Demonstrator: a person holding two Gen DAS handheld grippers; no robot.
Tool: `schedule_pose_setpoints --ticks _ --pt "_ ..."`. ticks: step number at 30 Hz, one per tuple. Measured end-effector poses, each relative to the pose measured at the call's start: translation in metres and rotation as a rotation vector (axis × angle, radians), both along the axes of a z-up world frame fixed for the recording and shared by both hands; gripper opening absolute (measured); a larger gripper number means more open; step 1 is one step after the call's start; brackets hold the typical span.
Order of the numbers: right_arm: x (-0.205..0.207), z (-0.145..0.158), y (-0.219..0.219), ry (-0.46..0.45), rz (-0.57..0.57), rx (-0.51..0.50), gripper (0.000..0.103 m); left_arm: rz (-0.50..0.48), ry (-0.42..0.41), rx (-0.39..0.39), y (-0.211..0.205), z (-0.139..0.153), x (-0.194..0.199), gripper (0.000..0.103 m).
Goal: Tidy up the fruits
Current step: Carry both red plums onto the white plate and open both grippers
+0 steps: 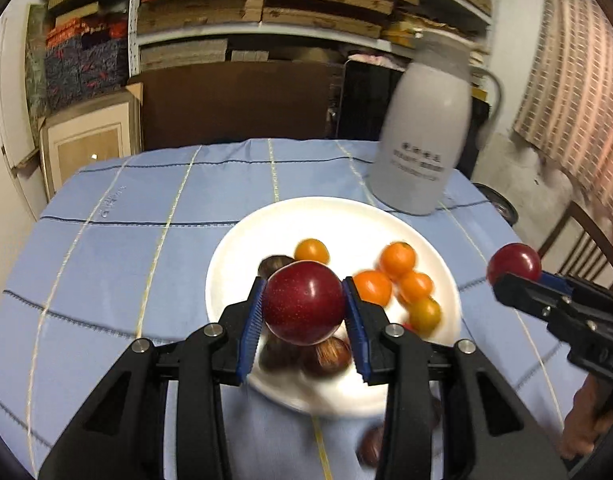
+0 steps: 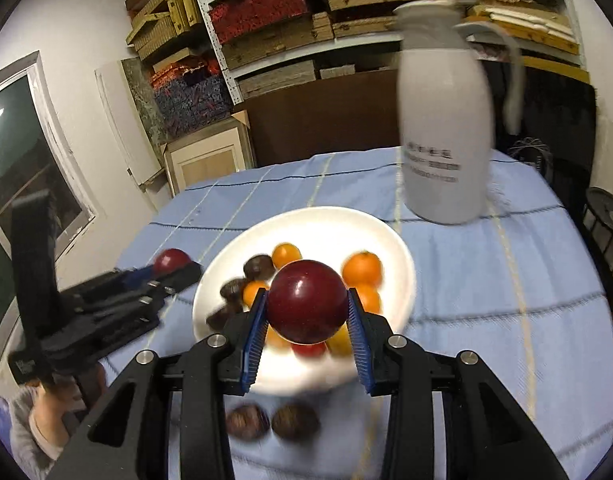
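Glossy round red plums [image 1: 304, 307] [image 2: 306, 306], one clamped in each ribbed-padded gripper [image 1: 304, 310] [image 2: 306, 312], above smooth white plate [image 1: 338, 216].

Dim indoor light; fisheye bends the edges, black corner vignette. Motion blur smears the white plate [image 1: 242, 248] rim and grey jug [image 2: 442, 128].

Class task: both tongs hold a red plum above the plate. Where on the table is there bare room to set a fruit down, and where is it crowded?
Bare cloth lies left of the white plate, toward the table's left edge, and behind it, left of the grey jug. Another bare strip lies right of the plate, in front of the jug. Crowded: the plate itself, full of oranges and chestnuts, and the near edge, where two chestnuts lie.
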State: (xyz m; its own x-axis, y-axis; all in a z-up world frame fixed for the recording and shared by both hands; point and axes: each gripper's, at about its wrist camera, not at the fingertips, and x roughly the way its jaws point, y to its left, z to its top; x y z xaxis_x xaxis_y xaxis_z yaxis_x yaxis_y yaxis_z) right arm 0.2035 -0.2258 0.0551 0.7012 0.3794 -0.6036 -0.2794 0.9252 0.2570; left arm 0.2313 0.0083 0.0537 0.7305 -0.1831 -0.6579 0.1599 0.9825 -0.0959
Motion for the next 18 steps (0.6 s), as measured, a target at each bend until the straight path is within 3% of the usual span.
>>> schedule_pose_setpoints --ticks 5,10,11,14,18 --pt "0.063 -0.024 0.026 0.041 -0.006 -0.03 0.039 0.02 0.066 -0.006 0.004 -0.032 0.065 0.037" --pt "0.1 -0.051 0.041 0.091 -0.004 -0.075 0.041 -0.018 0.113 -0.008 -0.002 -0.061 0.093 0.038" --pt "0.103 -0.055 0.04 0.1 -0.001 -0.06 0.042 -0.029 0.112 0.003 -0.003 -0.063 0.093 0.041" --pt "0.1 -0.051 0.032 0.087 0.002 -0.031 0.046 -0.018 0.072 0.007 -0.004 -0.057 0.087 0.068" --pt "0.078 -0.025 0.019 0.025 -0.012 0.009 0.05 -0.002 0.016 0.015 -0.005 -0.038 0.064 0.071"
